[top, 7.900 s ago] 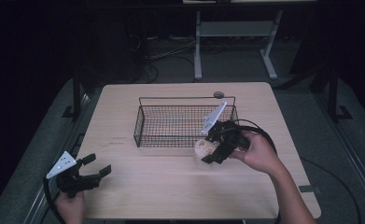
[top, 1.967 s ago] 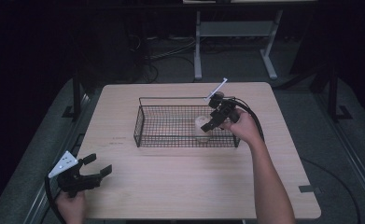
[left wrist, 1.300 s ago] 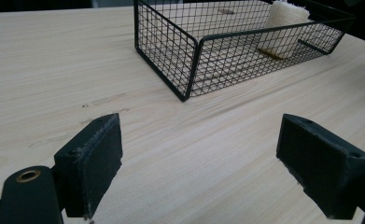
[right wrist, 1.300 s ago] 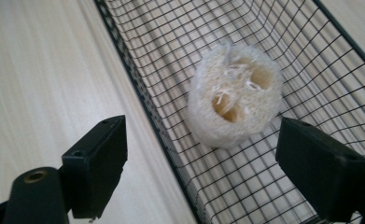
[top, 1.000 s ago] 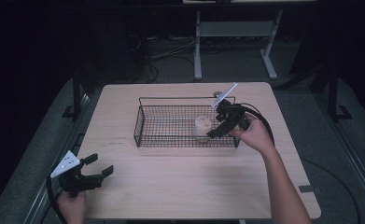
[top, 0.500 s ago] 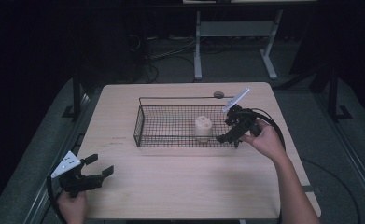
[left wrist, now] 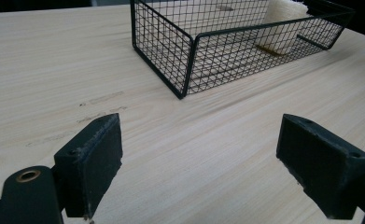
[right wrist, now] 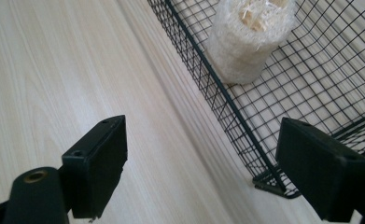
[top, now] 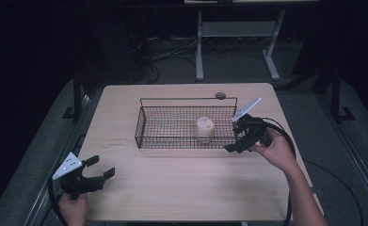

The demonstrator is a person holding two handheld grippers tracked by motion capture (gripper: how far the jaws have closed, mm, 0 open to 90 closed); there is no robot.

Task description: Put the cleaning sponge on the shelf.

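Looking down from the high view, I have the pale wooden table (top: 191,183) in the middle of the frame, with the black wire mesh basket (top: 172,127) in its upper half. The cream fibrous loofah cylinder (top: 204,128) stands upright inside the basket, toward its right end. My right gripper (top: 233,146) sits just off the basket's lower right corner, jaws spread and holding nothing; the right hand (top: 276,149) behind it is still over the tabletop. My left gripper (top: 102,168) hangs at the lower left edge of the table, jaws apart and empty, its hand (top: 73,209) cut off by the bottom of the frame. Between the two grippers the lower half of the table is bare wood, wide room to move. A small dark round thing (top: 220,95) lies near the far edge; I cannot make out what it is. Beyond the table everything is dark.

From the left gripper view, both black jaws rise from the bottom corners, wide apart over bare wood. The basket's near corner is upper centre, well apart from them, and the loofah is cut off by the top edge.

From the right gripper view, the jaws stand wide open. The basket rim runs diagonally between them, its corner beside the right-hand jaw. The loofah's top is cut off at the upper edge of the frame.
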